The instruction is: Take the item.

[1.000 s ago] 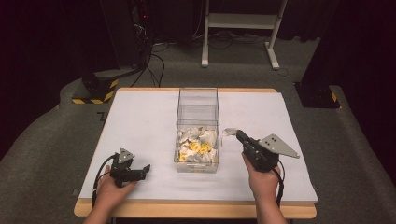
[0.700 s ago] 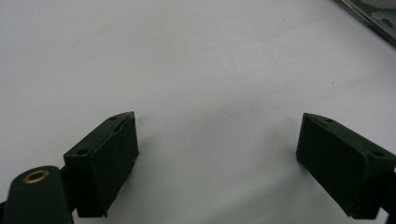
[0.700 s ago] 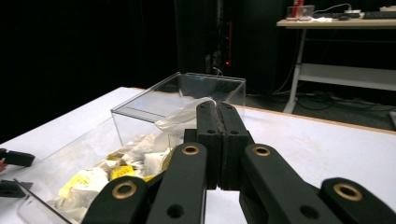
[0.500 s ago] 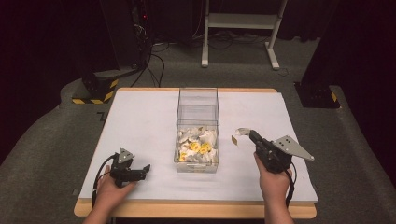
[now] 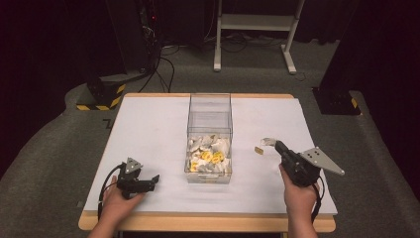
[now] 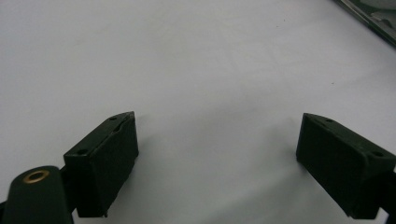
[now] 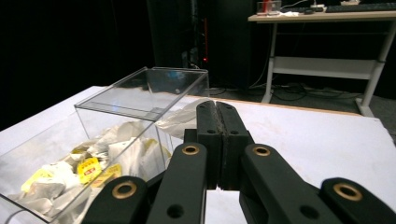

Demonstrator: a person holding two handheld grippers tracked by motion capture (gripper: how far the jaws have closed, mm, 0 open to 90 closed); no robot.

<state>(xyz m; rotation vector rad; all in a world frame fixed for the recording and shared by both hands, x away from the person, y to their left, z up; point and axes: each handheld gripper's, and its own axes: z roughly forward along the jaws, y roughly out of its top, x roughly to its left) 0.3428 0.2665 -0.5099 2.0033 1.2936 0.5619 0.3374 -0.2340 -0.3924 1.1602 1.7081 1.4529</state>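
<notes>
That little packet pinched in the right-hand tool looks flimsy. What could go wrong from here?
The right gripper pinches only an edge of the tea bag, and its small tag dangles free: the bag might slip out or tear, or the tag could catch on something. The clear box stands close to its left, so a careless swing could knock it. The left gripper rests open on the table, too far off to help.

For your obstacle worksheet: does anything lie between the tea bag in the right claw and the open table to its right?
Nothing visible does. The right claw holds the tea bag right of the clear box; the table there looks bare.
</notes>
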